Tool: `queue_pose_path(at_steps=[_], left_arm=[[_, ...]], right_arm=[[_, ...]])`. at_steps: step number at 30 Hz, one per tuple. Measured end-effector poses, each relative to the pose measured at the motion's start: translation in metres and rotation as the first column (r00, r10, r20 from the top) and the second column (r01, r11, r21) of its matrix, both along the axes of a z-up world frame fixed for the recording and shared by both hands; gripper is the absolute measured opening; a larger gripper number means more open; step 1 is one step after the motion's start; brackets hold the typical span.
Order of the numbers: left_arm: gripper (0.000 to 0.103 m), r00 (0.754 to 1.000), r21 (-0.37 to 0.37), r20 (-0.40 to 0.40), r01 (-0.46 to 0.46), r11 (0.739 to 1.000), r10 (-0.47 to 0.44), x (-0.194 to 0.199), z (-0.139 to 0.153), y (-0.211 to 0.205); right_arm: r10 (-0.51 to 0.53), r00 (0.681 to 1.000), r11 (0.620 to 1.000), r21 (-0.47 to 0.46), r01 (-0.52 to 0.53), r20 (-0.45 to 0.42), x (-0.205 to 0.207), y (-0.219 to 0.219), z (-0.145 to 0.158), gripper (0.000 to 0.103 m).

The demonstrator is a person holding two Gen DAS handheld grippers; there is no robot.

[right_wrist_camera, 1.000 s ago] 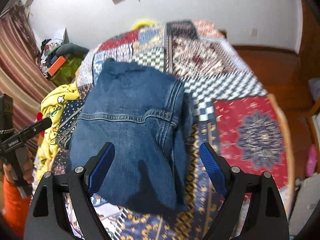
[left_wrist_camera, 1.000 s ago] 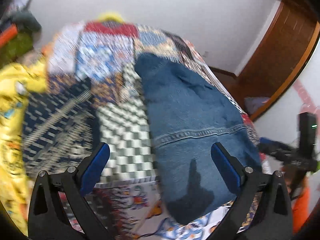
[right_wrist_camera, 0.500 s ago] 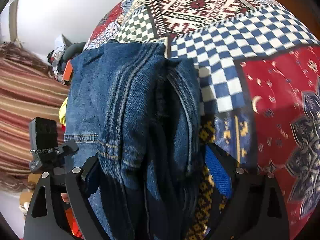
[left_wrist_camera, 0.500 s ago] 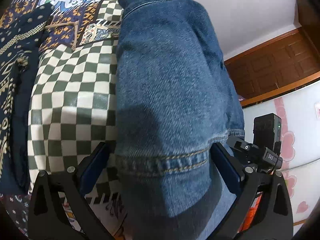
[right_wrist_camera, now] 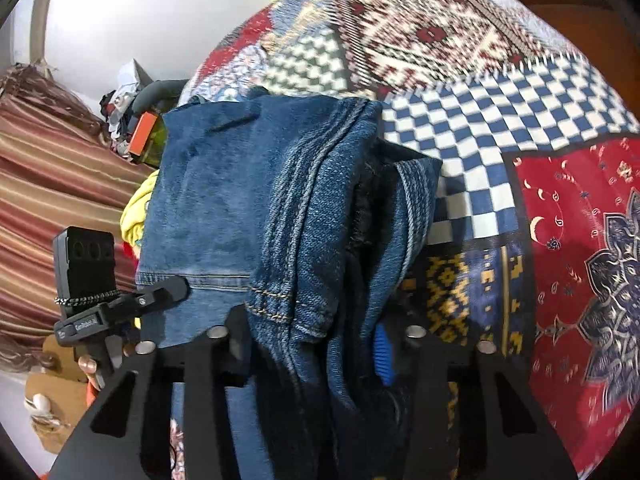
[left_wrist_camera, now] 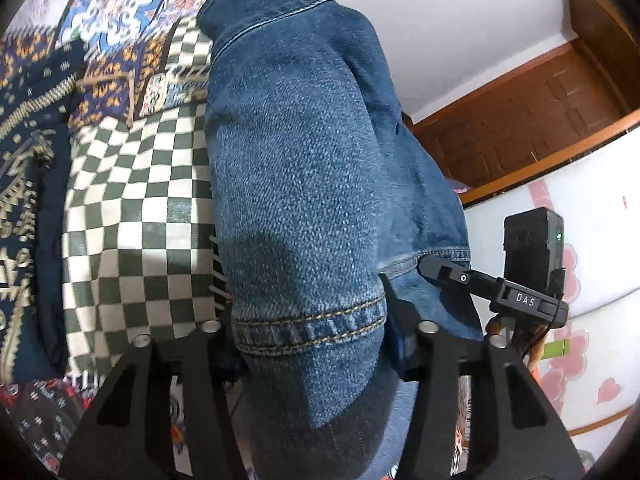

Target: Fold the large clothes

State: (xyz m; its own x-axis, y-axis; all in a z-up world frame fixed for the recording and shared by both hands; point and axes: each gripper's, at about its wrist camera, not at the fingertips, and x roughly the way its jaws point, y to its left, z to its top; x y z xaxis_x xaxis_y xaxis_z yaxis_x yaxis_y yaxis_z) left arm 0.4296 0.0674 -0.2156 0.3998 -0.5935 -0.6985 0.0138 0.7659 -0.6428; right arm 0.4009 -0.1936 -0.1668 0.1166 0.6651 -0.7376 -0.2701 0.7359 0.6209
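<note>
A folded blue denim garment [left_wrist_camera: 304, 168] lies on a patchwork bedspread [left_wrist_camera: 132, 200]. In the left wrist view my left gripper [left_wrist_camera: 308, 340] is shut on the near hemmed edge of the denim, at its left side. In the right wrist view my right gripper [right_wrist_camera: 312, 344] is shut on the bunched near right edge of the same denim [right_wrist_camera: 248, 184]; a blue pad [right_wrist_camera: 383, 354] shows against the cloth. Each gripper shows in the other's view, the right one [left_wrist_camera: 480, 280] and the left one [right_wrist_camera: 132, 304].
The bedspread [right_wrist_camera: 500, 120] stretches far and right. A yellow garment [right_wrist_camera: 136, 208] and a pile of things [right_wrist_camera: 132, 104] lie at the left bed edge beside a striped curtain [right_wrist_camera: 48, 184]. A wooden door [left_wrist_camera: 520, 112] stands to the right.
Both grippers dropped down to the near edge of the denim and closed from wide open onto its folds. The denim is now bunched between the jaws.
</note>
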Motion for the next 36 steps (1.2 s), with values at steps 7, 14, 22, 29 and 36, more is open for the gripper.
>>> queue_pose_path(at_steps=[7, 14, 22, 29, 36], left_arm=[[0.047, 0.991, 0.029, 0.129, -0.032, 0.999, 0.028, -0.037, 0.073, 0.04], [0.047, 0.96, 0.078, 0.261, -0.12, 0.99, 0.096, -0.073, 0.145, 0.124], [0.047, 0.955, 0.178, 0.24, -0.221, 0.959, 0.175, -0.073, 0.14, 0.227], [0.05, 0.963, 0.151, 0.071, -0.269, 0.951, 0.261, -0.046, 0.044, 0.298], [0.072, 0.936, 0.019, -0.038, -0.349, 0.937, 0.35, -0.059, -0.043, 0.329]], right_arm=[[0.043, 0.993, 0.999, -0.02, -0.041, 0.114, -0.017, 0.046, 0.06, 0.033], [0.084, 0.963, 0.994, 0.04, -0.098, 0.256, -0.031, 0.127, 0.125, 0.033], [0.125, 0.957, 0.985, 0.08, -0.15, 0.26, -0.014, 0.235, 0.106, 0.033], [0.167, 0.981, 0.985, 0.016, -0.169, 0.104, 0.018, 0.313, 0.014, 0.033], [0.213, 0.975, 0.972, -0.114, -0.205, 0.063, 0.028, 0.327, -0.056, 0.049]])
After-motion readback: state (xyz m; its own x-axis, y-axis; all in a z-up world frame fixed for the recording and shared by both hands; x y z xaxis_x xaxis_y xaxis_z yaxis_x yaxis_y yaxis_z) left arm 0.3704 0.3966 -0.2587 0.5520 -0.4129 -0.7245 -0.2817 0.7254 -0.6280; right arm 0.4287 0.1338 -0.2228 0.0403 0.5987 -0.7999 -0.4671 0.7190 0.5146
